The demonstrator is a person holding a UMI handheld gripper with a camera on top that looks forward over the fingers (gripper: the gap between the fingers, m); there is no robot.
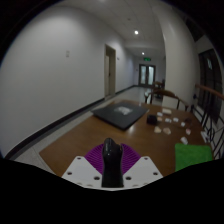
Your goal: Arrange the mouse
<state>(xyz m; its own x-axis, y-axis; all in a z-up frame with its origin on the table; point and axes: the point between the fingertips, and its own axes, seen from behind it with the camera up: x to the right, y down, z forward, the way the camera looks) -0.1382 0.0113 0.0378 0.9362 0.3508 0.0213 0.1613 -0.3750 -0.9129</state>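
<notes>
A black mouse [111,168] stands on its edge between my two fingers. My gripper [111,150] is shut on it, and the purple pads [96,157] press on both of its sides. I hold it above the near part of a wooden table [75,145]. A dark grey rectangular mat [121,114] lies flat on the table well beyond the fingers, with a small white thing on it.
A green flat object [190,157] lies on the table to the right of the fingers. Several small white items [165,121] lie right of the mat. A chair [160,96] stands at the table's far end. A long corridor with doors runs beyond.
</notes>
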